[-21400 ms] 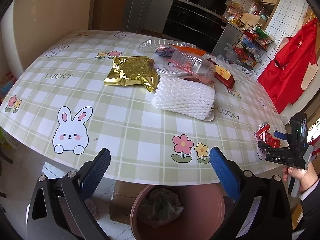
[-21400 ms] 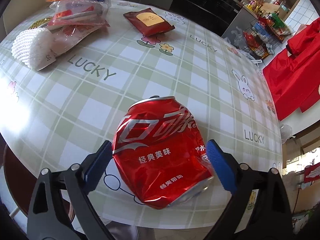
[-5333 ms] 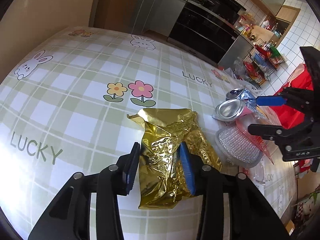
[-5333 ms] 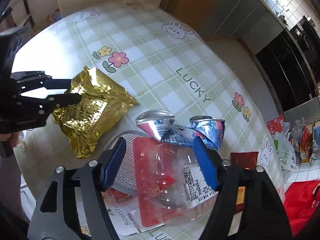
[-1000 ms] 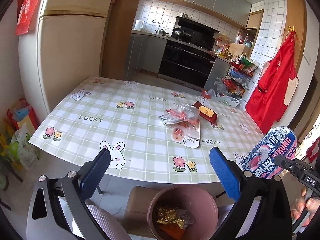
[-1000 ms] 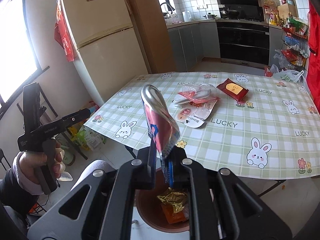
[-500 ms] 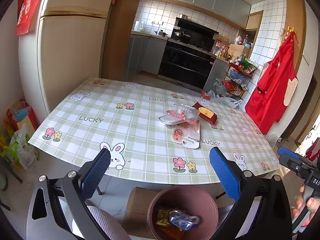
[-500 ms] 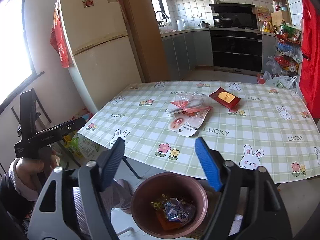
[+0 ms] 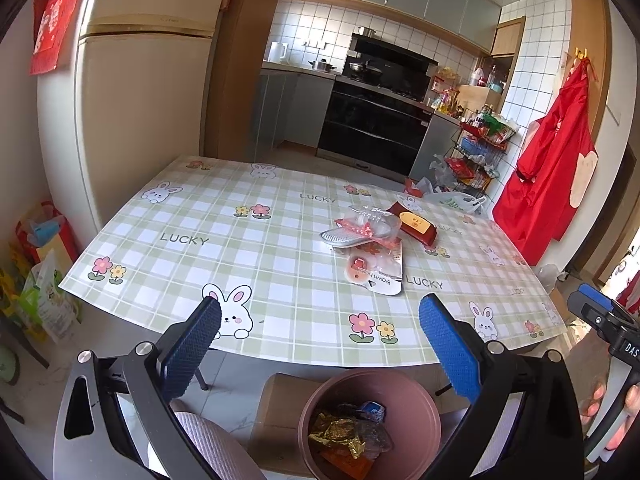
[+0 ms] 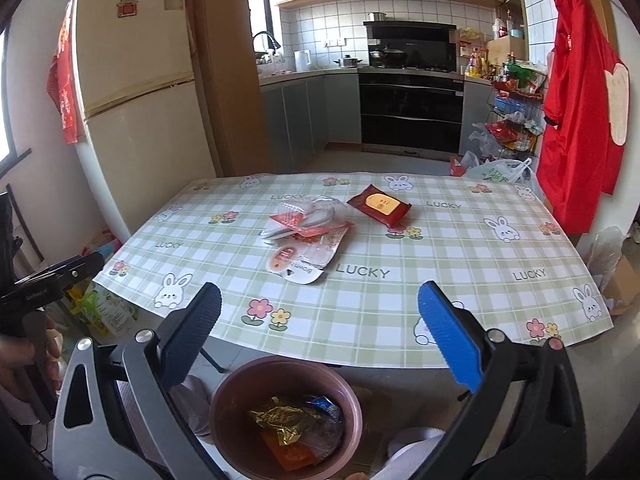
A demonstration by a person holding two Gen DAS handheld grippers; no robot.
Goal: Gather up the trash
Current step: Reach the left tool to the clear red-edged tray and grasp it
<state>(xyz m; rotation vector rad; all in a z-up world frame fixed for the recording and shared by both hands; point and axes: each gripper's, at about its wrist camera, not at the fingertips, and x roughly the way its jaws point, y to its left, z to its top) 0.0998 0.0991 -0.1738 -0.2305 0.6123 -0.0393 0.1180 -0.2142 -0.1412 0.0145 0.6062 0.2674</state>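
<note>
Kitchen table (image 10: 460,280): right gripper (image 10: 320,320) opening, empty; left gripper (image 9: 320,332) fingers apart, empty.

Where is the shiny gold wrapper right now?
The gold wrapper lies inside the pink bin on the floor, just below the table's near edge. Both views show it low in the middle, beside an orange packet.
</note>
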